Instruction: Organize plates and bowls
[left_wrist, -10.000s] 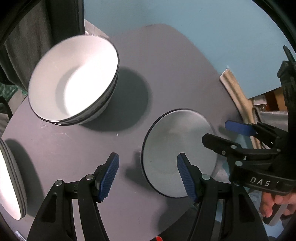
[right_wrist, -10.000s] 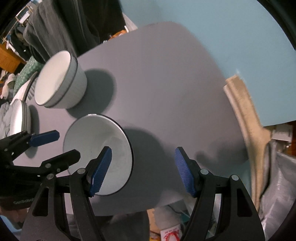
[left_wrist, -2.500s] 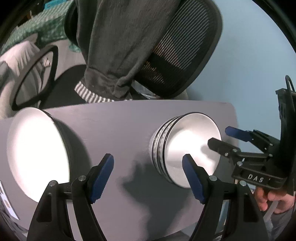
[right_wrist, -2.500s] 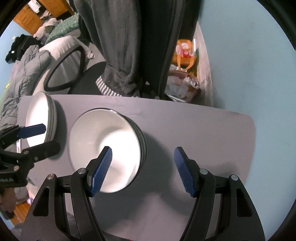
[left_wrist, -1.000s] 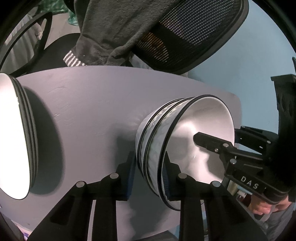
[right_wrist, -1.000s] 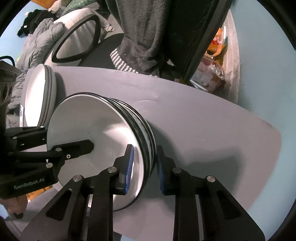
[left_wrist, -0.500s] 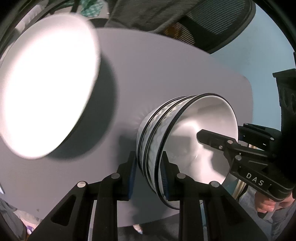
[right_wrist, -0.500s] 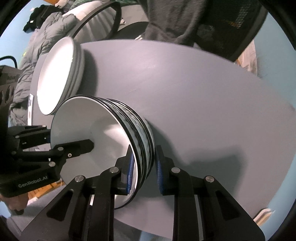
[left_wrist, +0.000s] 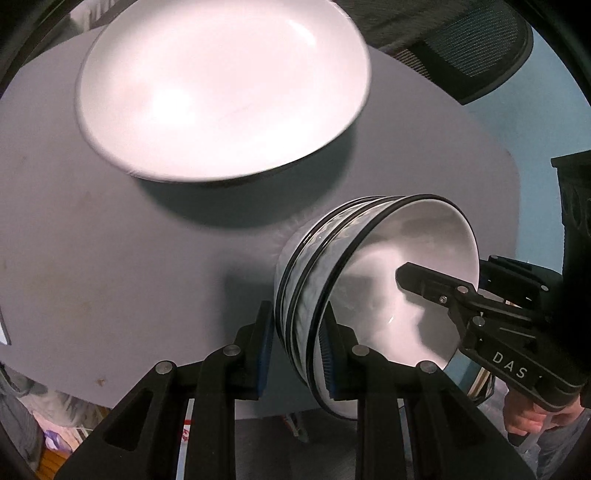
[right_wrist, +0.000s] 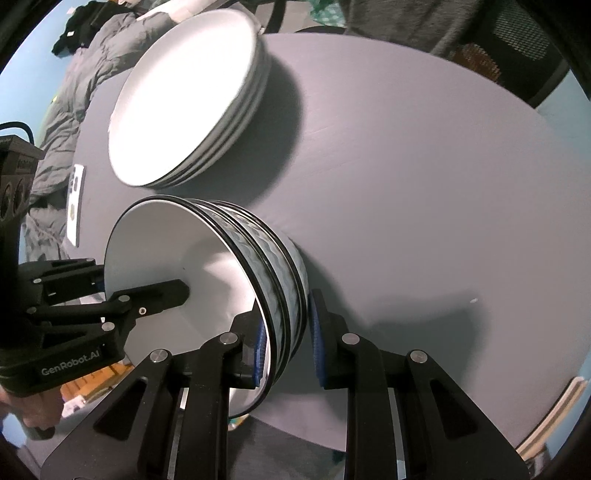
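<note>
A stack of white bowls with black rims (left_wrist: 369, 288) hangs between both grippers, just off the grey table (left_wrist: 110, 240); I cannot tell if it touches. My left gripper (left_wrist: 297, 350) is shut on the near wall, one pad inside and one outside. The right gripper (left_wrist: 447, 266) grips the opposite wall. In the right wrist view the right gripper (right_wrist: 286, 339) clamps the bowl stack (right_wrist: 221, 273), and the left gripper (right_wrist: 138, 277) has a finger inside. A stack of white plates (left_wrist: 221, 85) (right_wrist: 192, 96) sits close behind the bowls.
A white card-like object (right_wrist: 75, 199) lies near the table's left edge. A mesh office chair (left_wrist: 472, 48) draped with grey clothing stands behind the table. A hand (left_wrist: 524, 421) holds the right gripper. Bare grey tabletop (right_wrist: 406, 184) stretches to the right of the bowls.
Both grippers carried the bowl stack across the table toward the plate stack, which now fills more of both views. The grips on the bowls are unchanged.
</note>
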